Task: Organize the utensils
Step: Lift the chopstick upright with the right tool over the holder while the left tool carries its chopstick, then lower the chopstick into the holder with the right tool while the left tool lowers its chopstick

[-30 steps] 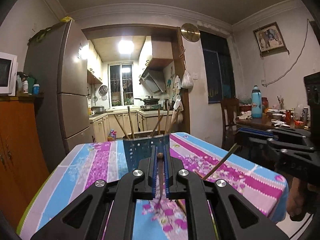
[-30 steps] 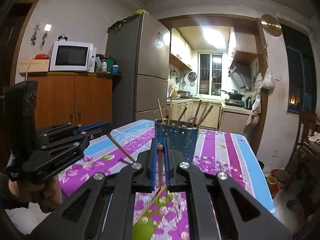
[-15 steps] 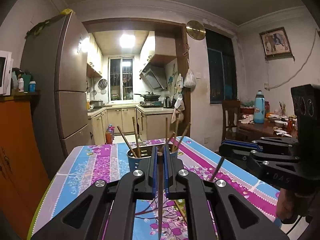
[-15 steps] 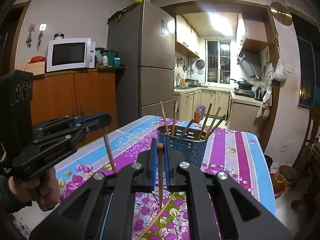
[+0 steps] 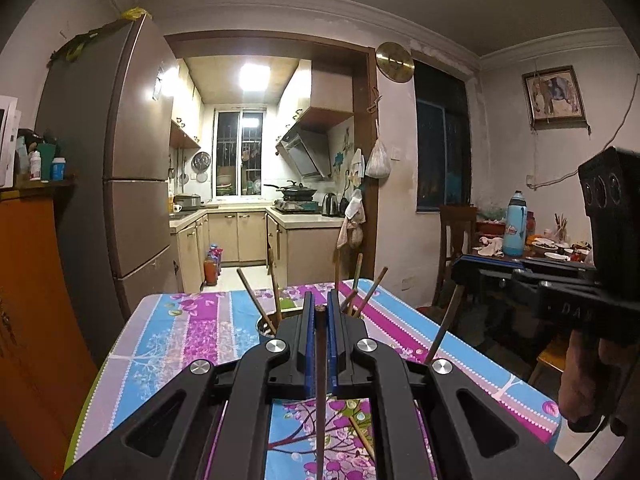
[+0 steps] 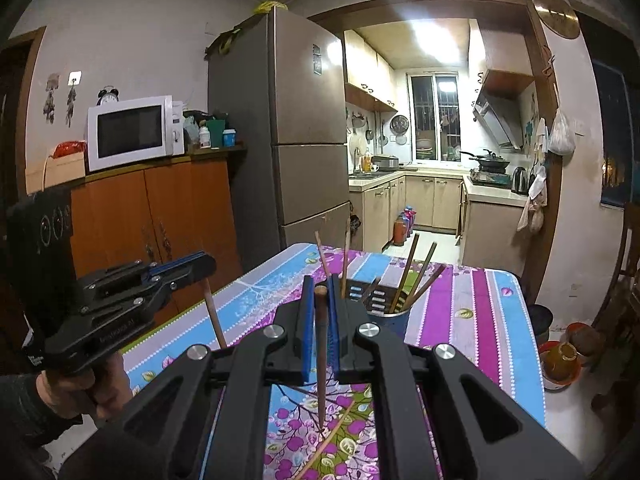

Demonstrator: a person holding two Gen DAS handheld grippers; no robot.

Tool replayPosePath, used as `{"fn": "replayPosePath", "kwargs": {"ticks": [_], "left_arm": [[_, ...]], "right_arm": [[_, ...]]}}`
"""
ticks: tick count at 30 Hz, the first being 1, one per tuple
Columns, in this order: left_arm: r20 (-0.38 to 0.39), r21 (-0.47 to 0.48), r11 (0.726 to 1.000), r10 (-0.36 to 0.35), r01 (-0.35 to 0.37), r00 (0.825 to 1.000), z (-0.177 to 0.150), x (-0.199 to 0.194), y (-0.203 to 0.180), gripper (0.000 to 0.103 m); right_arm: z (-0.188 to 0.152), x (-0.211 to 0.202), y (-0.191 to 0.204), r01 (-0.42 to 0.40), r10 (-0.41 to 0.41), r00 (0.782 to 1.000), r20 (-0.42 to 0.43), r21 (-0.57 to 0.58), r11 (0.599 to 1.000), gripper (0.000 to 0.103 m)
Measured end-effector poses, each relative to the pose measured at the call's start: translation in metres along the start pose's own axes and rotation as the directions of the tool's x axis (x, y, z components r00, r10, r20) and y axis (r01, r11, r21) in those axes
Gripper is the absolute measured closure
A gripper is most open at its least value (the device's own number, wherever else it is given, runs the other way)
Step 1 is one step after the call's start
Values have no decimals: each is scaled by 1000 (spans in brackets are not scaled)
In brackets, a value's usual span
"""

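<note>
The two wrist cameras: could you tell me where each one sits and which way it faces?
Left wrist: on the left gripper, looking along a pinched chopstick over the utensil holder toward the kitchen; the right gripper shows at right.
Right wrist: on the right gripper, same heading; the left gripper and hand show at left.
Shared: the holder, floral table, fridge.

Only "DA" reads, embossed on the right gripper (image 5: pixel 460 268) body.

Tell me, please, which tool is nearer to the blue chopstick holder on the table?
Hard to call; the pictures show no clear difference. The left tool and the right tool, each gripping a chopstick, both sit just short of the holder, raised above the tablecloth.
</note>
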State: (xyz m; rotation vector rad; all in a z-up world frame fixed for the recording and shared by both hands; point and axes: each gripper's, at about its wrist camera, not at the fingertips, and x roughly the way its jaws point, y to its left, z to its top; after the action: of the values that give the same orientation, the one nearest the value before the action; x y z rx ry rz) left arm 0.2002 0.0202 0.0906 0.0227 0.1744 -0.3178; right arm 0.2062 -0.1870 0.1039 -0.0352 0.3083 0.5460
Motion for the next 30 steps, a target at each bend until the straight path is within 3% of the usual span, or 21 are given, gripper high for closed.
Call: {"fn": "replayPosePath", "kwargs": {"ticks": [17,22,30], "left_arm": [[97,-17,1000,-3,4,995,100,17,5,96],[128,-19,1000,18,-15,992,136,32,10,96],[133,-16,999,41,-39,990,159,65,21,96]], "right_arm": [[103,-12,-23,55,-52,996,69,-51,997,98],[139,-1,-36,79,-75,994,85,-51,996,98],[172,37,-57,98,-94,991,91,-50,994,98]]}}
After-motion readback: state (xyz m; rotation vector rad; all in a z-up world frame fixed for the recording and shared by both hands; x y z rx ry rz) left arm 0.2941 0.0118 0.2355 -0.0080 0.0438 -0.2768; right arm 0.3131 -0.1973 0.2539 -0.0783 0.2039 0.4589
